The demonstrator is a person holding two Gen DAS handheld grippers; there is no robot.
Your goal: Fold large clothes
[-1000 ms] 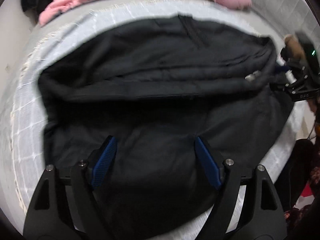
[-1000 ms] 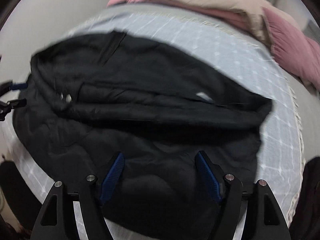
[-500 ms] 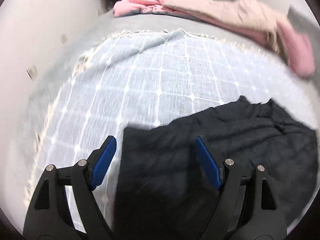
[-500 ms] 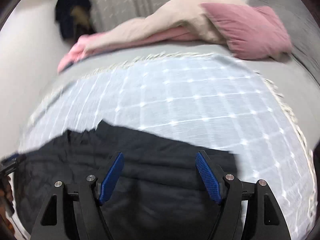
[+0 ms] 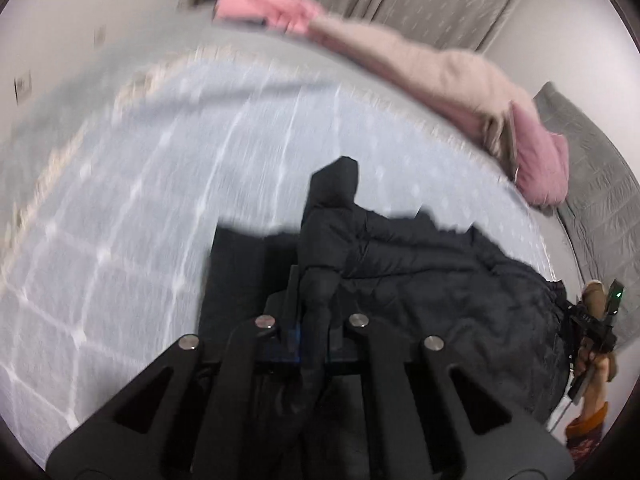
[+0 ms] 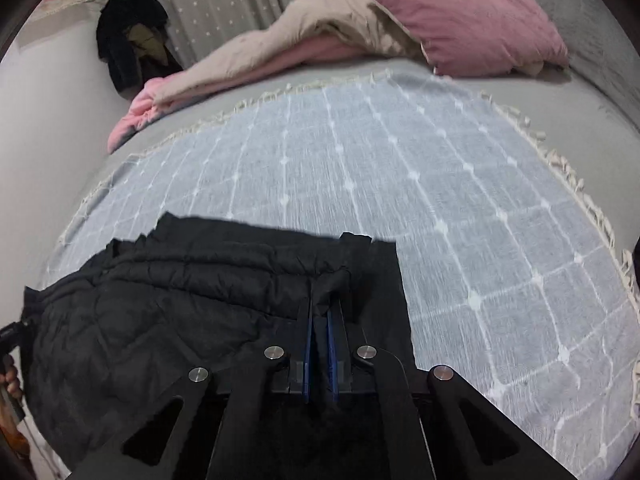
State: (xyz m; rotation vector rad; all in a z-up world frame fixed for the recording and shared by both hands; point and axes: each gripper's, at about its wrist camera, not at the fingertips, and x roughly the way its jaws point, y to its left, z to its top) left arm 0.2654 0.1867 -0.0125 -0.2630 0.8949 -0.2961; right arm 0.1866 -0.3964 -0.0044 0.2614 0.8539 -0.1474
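Note:
A large black quilted jacket (image 5: 432, 280) lies bunched on a light blue checked blanket (image 5: 160, 200) on the bed. My left gripper (image 5: 310, 300) is shut on a fold of the jacket, with a flap of black cloth sticking up past the fingers. In the right wrist view my right gripper (image 6: 320, 312) is shut on the jacket (image 6: 160, 312) at its right edge, and the cloth is pinched between the blue pads. The other gripper shows at the right edge of the left wrist view (image 5: 596, 320).
A beige and pink duvet (image 6: 300, 36) and a pink pillow (image 6: 464, 24) lie at the back of the bed. A grey pillow (image 5: 596, 184) is at the right. A dark garment (image 6: 128, 40) hangs by the curtain. The blanket (image 6: 400, 184) stretches beyond the jacket.
Both grippers were open over the jacket; both have now shut on its cloth. The views swung from above the jacket down to its near edge.

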